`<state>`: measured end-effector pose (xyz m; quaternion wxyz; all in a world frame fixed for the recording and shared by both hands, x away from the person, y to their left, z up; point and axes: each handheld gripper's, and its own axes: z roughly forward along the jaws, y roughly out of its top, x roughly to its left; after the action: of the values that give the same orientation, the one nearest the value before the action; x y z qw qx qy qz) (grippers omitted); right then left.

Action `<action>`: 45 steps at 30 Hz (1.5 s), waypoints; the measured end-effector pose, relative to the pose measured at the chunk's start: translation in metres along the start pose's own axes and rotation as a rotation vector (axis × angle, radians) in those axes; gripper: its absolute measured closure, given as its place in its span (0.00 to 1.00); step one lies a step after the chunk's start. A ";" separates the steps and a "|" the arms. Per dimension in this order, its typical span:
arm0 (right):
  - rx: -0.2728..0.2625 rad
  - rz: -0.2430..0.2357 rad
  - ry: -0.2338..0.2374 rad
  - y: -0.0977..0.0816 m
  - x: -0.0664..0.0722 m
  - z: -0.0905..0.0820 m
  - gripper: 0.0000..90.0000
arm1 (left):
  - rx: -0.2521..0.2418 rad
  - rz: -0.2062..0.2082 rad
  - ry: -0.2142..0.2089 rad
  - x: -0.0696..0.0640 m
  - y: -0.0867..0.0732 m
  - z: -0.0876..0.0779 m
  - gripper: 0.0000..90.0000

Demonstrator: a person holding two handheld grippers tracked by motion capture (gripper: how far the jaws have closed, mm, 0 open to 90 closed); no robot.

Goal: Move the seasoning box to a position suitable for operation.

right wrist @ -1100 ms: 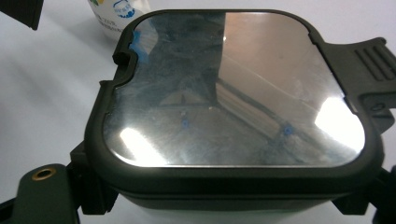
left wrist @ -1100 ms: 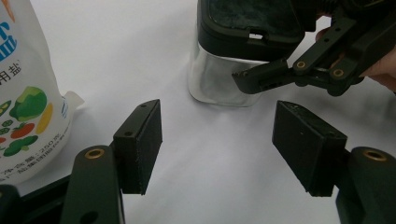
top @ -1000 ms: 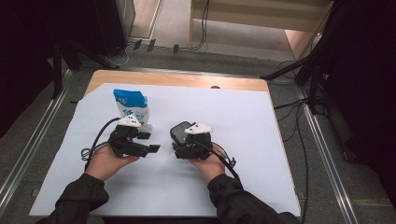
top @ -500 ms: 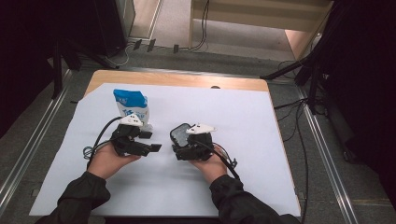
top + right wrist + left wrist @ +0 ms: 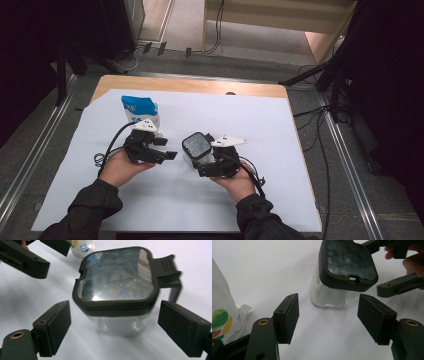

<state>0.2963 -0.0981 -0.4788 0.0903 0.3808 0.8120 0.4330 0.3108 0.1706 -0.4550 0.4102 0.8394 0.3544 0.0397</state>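
A clear square jar (image 5: 196, 148) with a black-rimmed lid stands on the white sheet (image 5: 280, 130) between the two hands. In the right gripper view the jar (image 5: 115, 290) sits between the open jaws of my right gripper (image 5: 117, 315), with a gap at each pad. My right gripper (image 5: 207, 162) points left at it in the high view. My left gripper (image 5: 170, 155) points right, open and empty. In the left gripper view the jar (image 5: 344, 272) stands ahead of my left gripper (image 5: 329, 307), beyond its pads.
A white pouch with a blue top (image 5: 140, 111) stands just behind the left hand and appears at the left edge (image 5: 222, 315) of the left gripper view. The wooden table edge (image 5: 200, 86) runs along the far side, with dark floor and cables around.
My right gripper has drawn a little to the right and toward the person, away from the jar. The left gripper and the pouch have stayed put.
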 end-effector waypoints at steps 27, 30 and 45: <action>-0.046 -0.034 -0.010 0.005 -0.067 -0.033 0.87 | -0.009 0.005 -0.018 -0.013 -0.002 0.010 1.00; -0.050 -0.035 -0.001 0.009 -0.072 -0.026 0.98 | -0.001 -0.001 -0.025 -0.016 -0.005 0.016 1.00; -0.018 -0.005 0.082 0.035 -0.096 0.021 1.00 | -0.021 -0.021 -0.013 -0.035 -0.013 0.027 1.00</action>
<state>0.3921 -0.1401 -0.4825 0.0613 0.3598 0.8119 0.4556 0.2868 0.1358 -0.4748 0.4215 0.8316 0.3600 0.0338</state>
